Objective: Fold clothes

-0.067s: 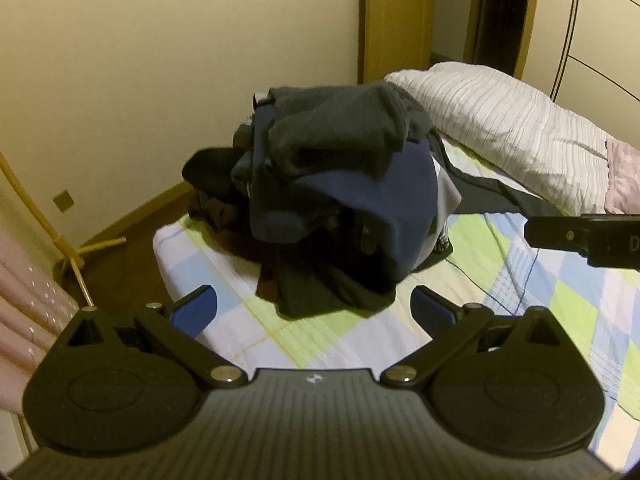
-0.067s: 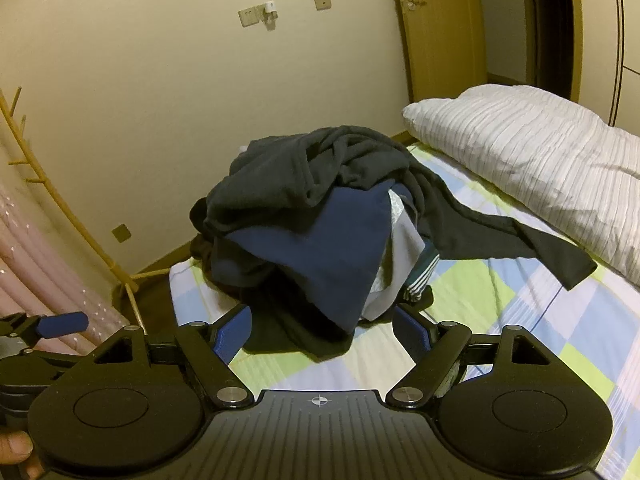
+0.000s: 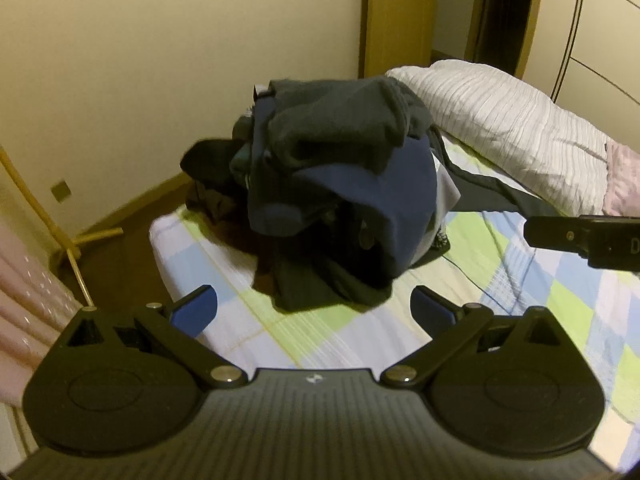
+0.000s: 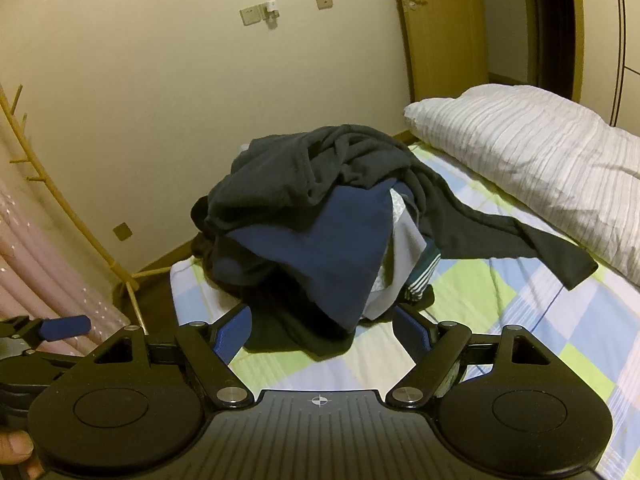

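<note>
Clothes [image 4: 320, 224] lie tangled in a heap on the bed [image 4: 500, 312]; with both grippers' jaws spread and empty, a grab risks several garments at once.

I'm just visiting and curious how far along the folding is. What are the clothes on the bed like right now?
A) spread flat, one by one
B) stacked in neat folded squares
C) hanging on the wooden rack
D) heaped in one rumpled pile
D: the dark clothes sit bunched in one mound on the checked bedsheet, none folded.
</note>
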The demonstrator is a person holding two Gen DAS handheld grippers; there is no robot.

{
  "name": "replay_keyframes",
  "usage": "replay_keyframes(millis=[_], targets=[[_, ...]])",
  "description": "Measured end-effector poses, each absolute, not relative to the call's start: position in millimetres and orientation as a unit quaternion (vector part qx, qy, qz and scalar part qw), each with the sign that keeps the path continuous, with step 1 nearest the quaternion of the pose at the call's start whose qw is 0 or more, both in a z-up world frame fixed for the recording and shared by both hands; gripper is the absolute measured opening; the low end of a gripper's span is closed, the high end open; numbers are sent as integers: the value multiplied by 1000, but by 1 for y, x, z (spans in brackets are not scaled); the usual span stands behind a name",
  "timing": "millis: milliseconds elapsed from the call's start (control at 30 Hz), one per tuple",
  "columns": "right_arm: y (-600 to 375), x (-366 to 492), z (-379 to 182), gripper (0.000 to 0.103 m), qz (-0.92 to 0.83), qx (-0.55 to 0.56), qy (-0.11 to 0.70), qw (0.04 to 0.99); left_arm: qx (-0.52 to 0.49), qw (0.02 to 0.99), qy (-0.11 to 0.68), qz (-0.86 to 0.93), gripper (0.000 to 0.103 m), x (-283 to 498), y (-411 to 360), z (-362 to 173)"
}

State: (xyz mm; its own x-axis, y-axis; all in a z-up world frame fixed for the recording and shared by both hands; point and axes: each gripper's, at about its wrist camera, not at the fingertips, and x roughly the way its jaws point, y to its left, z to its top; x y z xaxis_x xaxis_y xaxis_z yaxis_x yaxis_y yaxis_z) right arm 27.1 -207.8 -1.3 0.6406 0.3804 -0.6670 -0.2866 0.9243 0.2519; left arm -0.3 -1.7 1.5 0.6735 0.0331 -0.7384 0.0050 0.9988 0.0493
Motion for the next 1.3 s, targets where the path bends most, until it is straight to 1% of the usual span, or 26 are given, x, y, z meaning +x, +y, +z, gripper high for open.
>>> replay_keyframes(millis=[200,367,1300], targets=[[-208,28,1,81,182,59,381,905,19,913,407,-6,101,-8,-2,-11],[-208,27,-2,81,181,62,381,905,12,905,426,-8,101,0,-2,-4],[-210,33,-6,81,183,60,390,901,21,902,432,-17,101,1,-12,-4]])
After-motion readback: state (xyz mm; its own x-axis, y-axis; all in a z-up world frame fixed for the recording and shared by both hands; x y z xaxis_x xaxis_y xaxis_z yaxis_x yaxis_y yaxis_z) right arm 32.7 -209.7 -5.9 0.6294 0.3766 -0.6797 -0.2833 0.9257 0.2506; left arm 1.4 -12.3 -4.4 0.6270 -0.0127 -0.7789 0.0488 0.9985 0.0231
